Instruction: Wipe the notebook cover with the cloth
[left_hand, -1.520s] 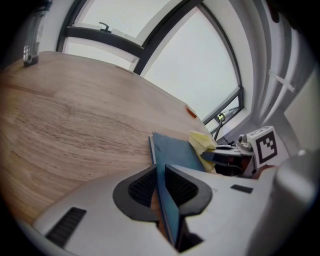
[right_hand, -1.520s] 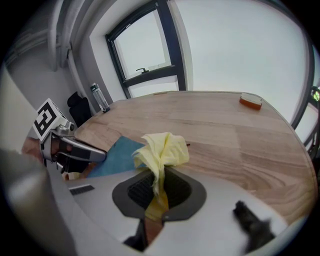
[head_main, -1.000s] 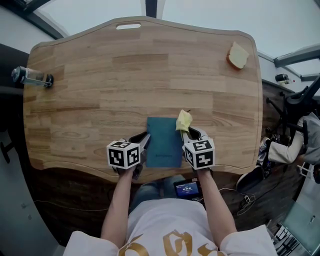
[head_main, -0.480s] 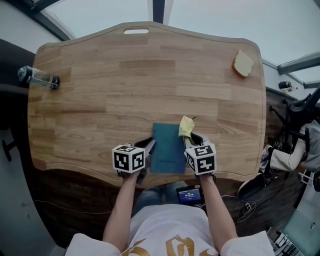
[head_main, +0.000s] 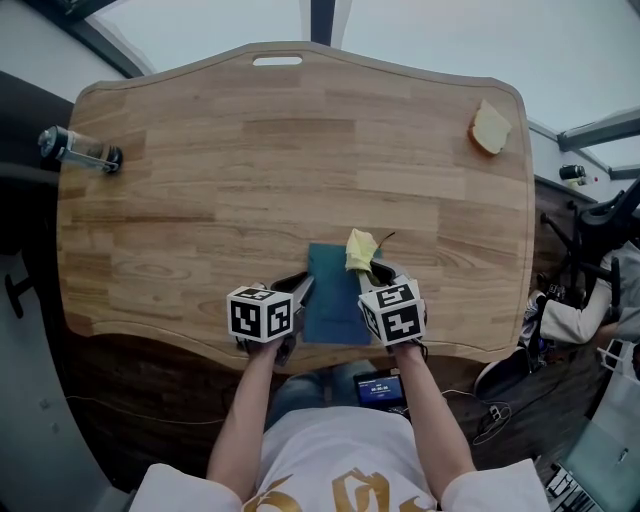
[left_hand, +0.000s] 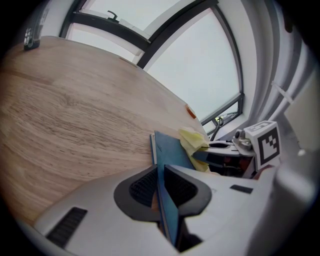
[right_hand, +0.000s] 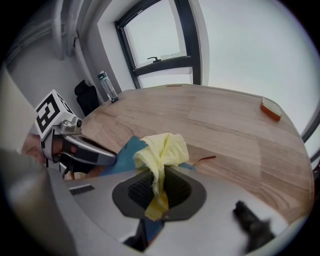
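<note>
Head view: teal rectangular notebook (head_main: 333, 300) flat at wooden table's (head_main: 200, 200) near edge, crumpled yellow cloth (head_main: 360, 250) over its far right corner | left gripper view: left gripper (left_hand: 161, 186) pinches the notebook's edge | right gripper view: right gripper (right_hand: 159, 186) clamps the cloth.

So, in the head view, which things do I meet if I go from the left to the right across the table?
First the bottle → left gripper → notebook → right gripper → sponge.
</note>
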